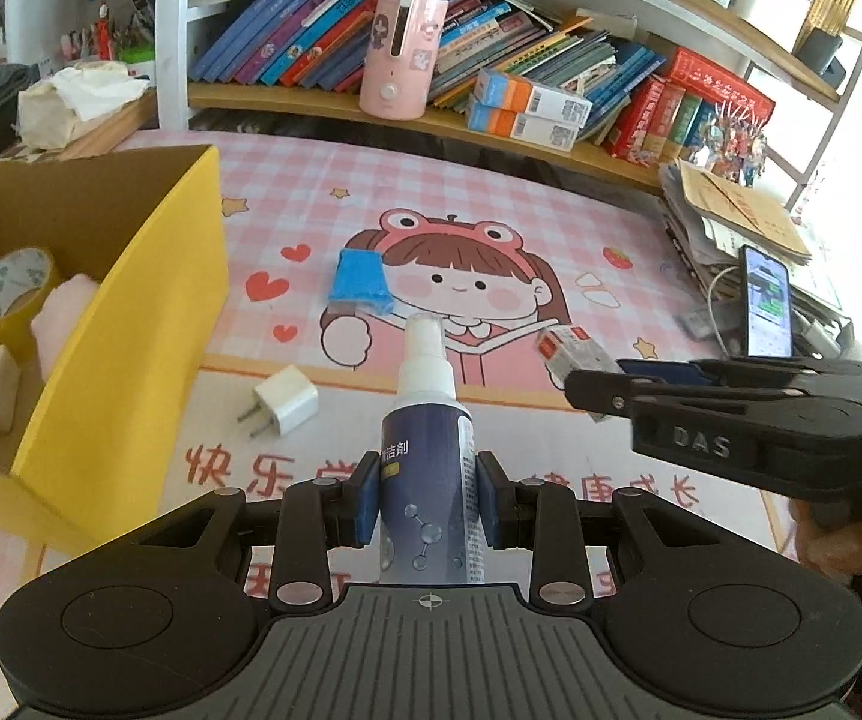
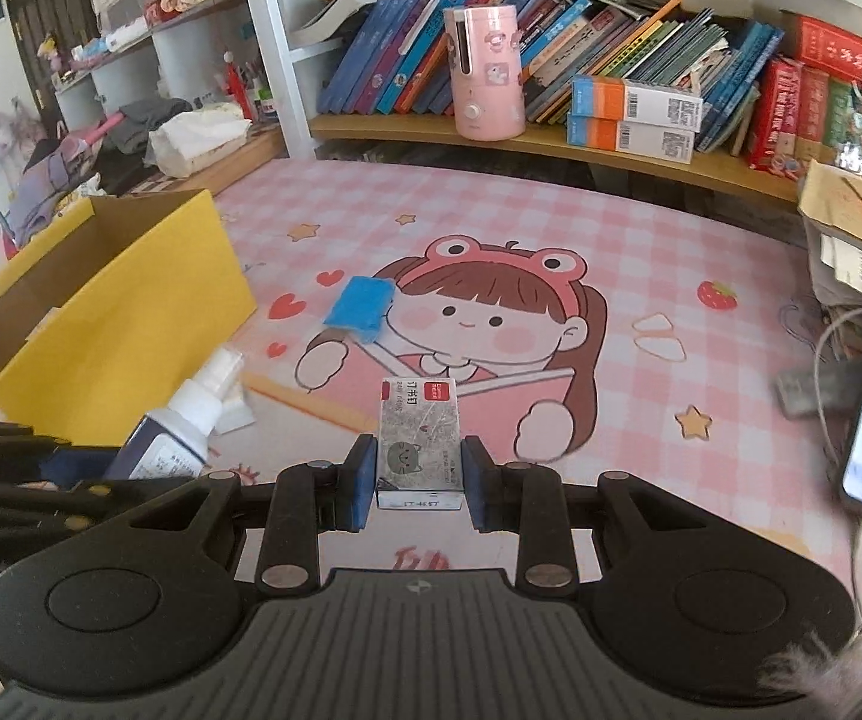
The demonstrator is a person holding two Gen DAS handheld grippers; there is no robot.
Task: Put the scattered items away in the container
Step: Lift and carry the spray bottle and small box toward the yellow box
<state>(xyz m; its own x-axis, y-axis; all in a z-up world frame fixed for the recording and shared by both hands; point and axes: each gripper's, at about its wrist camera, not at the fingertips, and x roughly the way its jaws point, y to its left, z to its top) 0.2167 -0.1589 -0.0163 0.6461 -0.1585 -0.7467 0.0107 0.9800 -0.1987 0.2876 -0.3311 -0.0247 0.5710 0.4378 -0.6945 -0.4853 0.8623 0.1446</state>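
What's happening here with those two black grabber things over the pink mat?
A person is tidying a desk with a hand-held claw in each hand. The left claw grips a spray bottle; the right claw grips a small box of staples. The yellow box already holds a roll of tape and a few other bits. A white charger plug and a blue item lie on the mat.

Spray bottle (image 1: 428,480): glossy plastic, printed label. Staple box (image 2: 419,438): matt card. Yellow box (image 1: 125,324): matt cardboard, raw brown inside. Bench (image 1: 551,210) mat: smooth printed vinyl. Tongs (image 1: 428,501): matt black plastic.
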